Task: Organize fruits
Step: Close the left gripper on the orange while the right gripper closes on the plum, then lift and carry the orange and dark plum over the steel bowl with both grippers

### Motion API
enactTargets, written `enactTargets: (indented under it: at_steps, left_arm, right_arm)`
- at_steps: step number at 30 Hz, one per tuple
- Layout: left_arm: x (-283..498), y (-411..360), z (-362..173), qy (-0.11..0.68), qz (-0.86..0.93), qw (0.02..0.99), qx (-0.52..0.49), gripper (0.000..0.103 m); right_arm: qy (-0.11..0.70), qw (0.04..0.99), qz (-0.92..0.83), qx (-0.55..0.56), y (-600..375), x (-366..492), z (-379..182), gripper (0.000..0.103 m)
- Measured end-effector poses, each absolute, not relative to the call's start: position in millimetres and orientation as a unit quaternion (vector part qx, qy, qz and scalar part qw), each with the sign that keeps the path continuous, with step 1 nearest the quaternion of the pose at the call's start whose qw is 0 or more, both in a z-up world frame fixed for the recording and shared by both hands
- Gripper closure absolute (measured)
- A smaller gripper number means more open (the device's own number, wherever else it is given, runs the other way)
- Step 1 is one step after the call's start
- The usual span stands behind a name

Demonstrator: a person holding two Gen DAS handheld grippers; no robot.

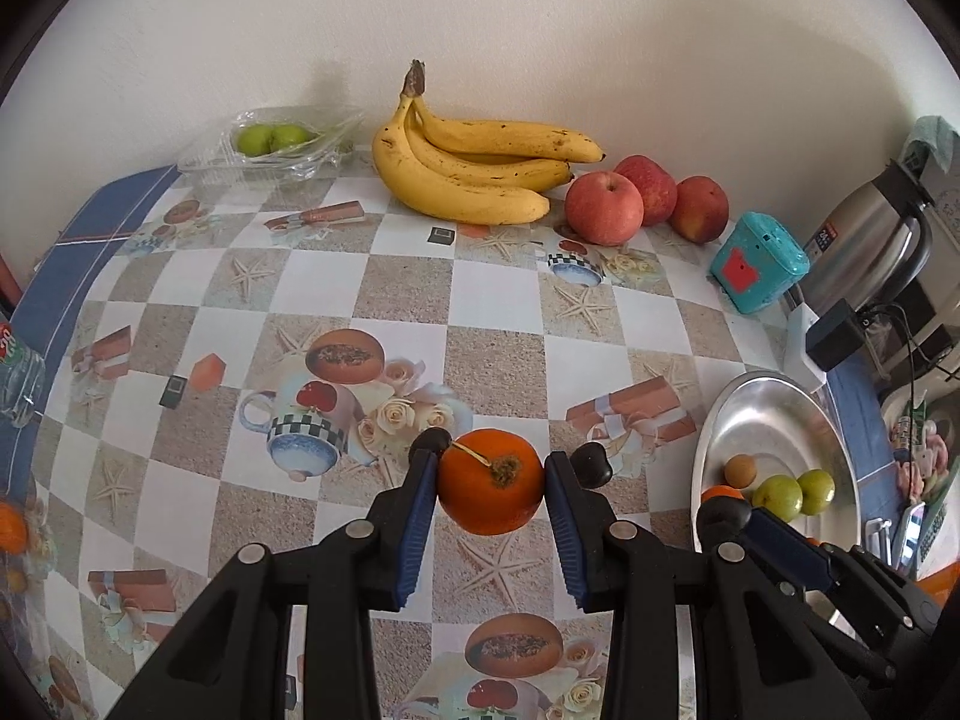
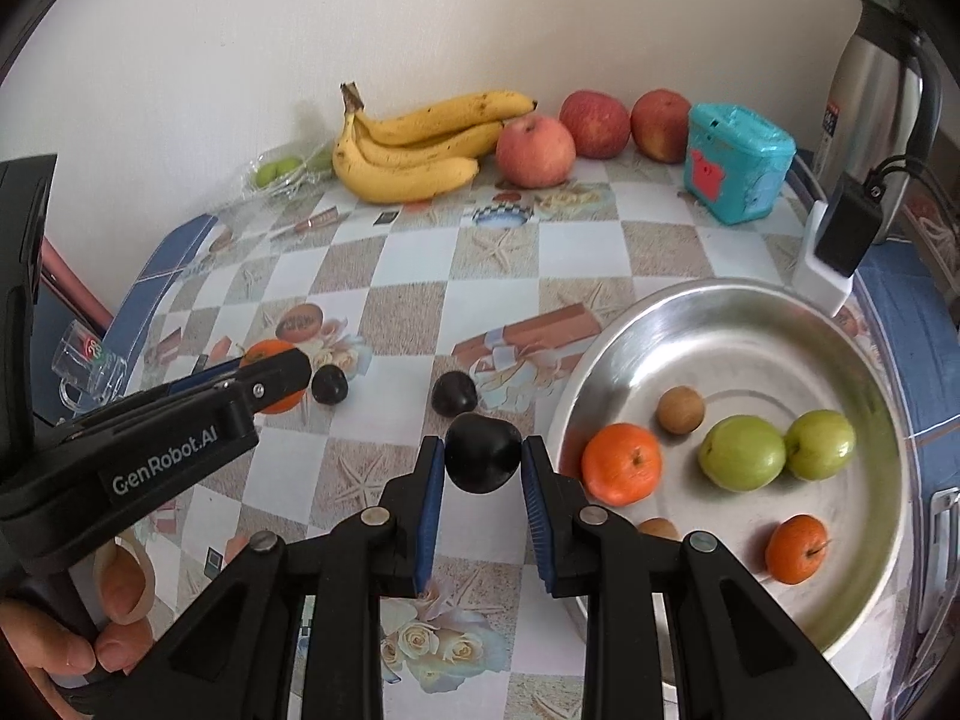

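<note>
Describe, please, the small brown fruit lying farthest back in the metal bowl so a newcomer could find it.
Start at the steel bowl on the table's right side. Toward its back sits one small round brown fruit, between a tangerine and two green fruits. It is tan, dull and smaller than these.

Left gripper [image 1: 491, 471] jaws clamp an orange [image 1: 491, 481] above the table [image 1: 408, 294].

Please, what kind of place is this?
Probably a home kitchen or dining corner: a table with a printed tablecloth against a wall, a steel kettle, and bananas beside a metal bowl.
</note>
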State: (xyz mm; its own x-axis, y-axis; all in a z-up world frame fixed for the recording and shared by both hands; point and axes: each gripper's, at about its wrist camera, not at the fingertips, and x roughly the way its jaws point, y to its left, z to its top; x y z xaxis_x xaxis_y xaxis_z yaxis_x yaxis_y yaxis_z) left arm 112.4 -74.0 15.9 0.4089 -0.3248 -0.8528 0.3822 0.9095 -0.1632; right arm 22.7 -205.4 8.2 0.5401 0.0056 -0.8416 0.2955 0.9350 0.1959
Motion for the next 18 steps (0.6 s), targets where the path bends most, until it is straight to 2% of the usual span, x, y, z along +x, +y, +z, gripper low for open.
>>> enactTargets:
  at_steps: [18]
  left_arm:
    - [80, -118, 17, 0.507, -0.261, 0.819, 0.065, 0.064]
  right_arm:
    - [0.483, 0.830, -0.187, 0.206, -284, -13, -2, 0.076]
